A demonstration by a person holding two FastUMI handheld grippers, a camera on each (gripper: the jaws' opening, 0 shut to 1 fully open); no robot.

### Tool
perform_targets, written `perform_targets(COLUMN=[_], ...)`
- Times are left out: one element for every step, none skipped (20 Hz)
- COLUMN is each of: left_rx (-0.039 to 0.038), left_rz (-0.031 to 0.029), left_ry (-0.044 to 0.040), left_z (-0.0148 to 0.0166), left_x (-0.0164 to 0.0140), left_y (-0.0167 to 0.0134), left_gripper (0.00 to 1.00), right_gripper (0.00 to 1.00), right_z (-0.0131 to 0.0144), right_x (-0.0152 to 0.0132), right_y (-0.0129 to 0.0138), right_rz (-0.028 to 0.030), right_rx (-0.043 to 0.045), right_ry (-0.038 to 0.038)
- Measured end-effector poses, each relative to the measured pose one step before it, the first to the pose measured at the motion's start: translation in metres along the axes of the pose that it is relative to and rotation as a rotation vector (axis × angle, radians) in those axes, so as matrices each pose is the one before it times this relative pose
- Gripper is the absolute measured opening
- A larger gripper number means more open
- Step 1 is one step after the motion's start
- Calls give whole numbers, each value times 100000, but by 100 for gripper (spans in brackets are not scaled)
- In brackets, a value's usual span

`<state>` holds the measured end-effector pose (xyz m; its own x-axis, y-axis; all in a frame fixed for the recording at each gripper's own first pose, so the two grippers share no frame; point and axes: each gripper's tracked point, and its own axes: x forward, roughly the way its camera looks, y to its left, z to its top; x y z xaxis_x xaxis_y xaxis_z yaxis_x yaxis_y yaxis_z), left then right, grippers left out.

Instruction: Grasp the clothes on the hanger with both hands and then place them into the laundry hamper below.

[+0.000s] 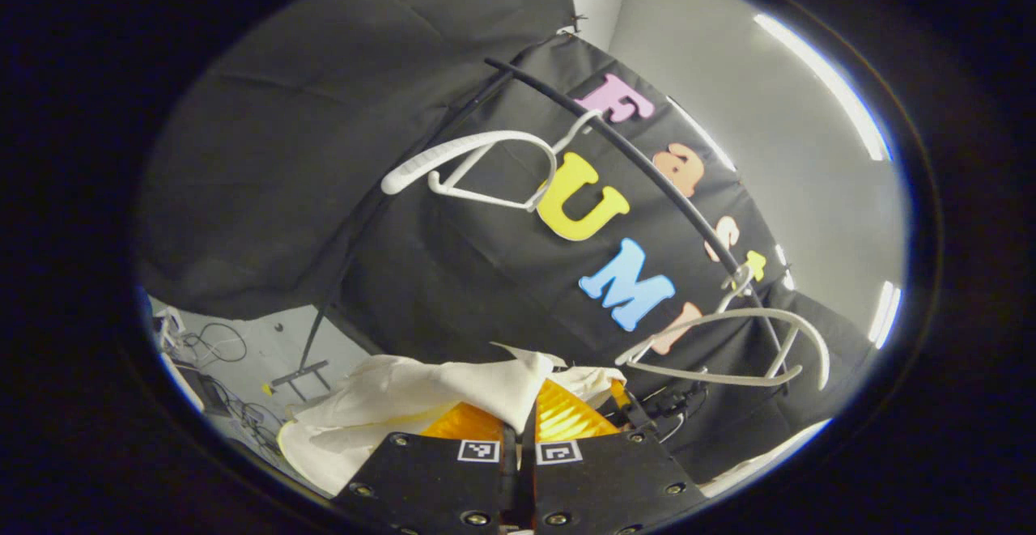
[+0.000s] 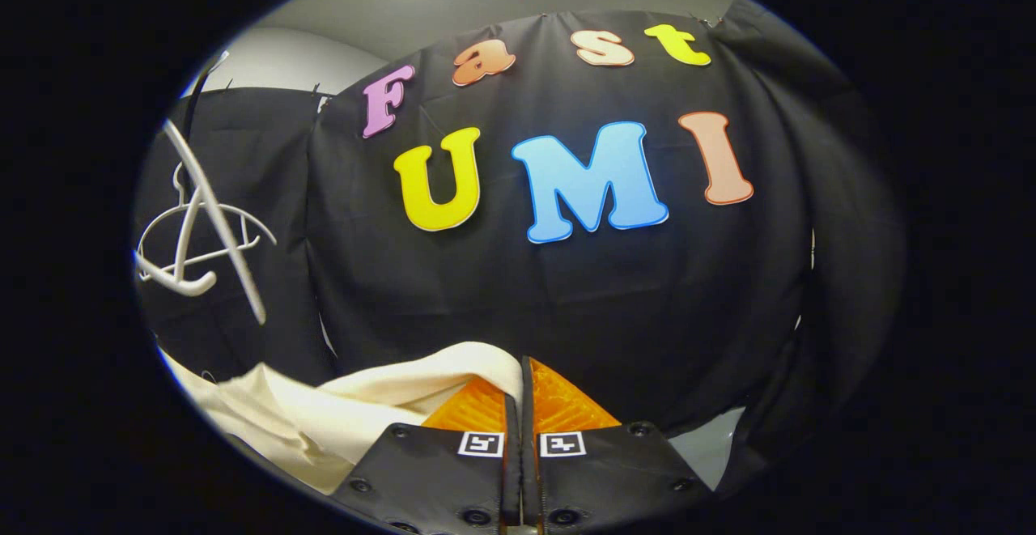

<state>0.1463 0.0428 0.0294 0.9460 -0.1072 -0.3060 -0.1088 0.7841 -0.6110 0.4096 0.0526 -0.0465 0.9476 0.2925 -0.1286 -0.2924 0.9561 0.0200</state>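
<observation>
A cream-white garment (image 1: 421,397) hangs off my left gripper (image 1: 526,405), whose fingers are shut on a fold of it. The cloth drapes down to the left, free of the hangers. In the right gripper view the same cream garment (image 2: 340,409) trails off to the left from my right gripper (image 2: 522,393), which is shut on its edge. Two bare white hangers (image 1: 473,171) (image 1: 728,349) hang on a black rail (image 1: 647,171) in the left gripper view. A white hanger (image 2: 194,235) also hangs at the left of the right gripper view. The hamper is out of sight.
The black cloth wall stands close behind the rail. A black rack leg (image 1: 324,316) drops to a grey floor (image 1: 243,341) with cables and a stand foot at the lower left of the left gripper view. Ceiling light strips (image 1: 817,82) show to the right.
</observation>
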Motion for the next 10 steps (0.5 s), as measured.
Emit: perform_targets(left_rx=[2063,427,223,415,353,375,706,1087,1632,2445], left_rz=[805,594,784,555,478,579,464,-36,265,-421], left_ry=[-256,-502,-675,-881,-929,-1096,-704,-667,-623,-421], left_z=[-96,-108,-48,-158,78,383,340,322,204,350], left_x=[-492,-381,-695,-994,-797,-897,-1029,-926,-983,-1038], left_y=[-111,-118,46,-160,95,47,258,19,7,-363], left_gripper=[1,1,1,1,1,1,1,1,1,1], right_gripper=[2,2,2,2,2,2,2,2,2,2], right_z=[-491,-439,-350,109,115,340,379,584,616,865], right_x=[-871,-916,-1020,-1074,-995,-969,-829,-1056,-924,-906], right_y=[168,408,348,399,618,526,522,841,797,1003], right_rz=[652,854,768,787,1217,1013,1130,1427,1198,1304], right_rx=[-1601,-705,-282,-785,-1275,-1790,-1181,-101,-198,45], right_ry=[499,721,48,-456,-340,-548,-746,-811,-977,-1227])
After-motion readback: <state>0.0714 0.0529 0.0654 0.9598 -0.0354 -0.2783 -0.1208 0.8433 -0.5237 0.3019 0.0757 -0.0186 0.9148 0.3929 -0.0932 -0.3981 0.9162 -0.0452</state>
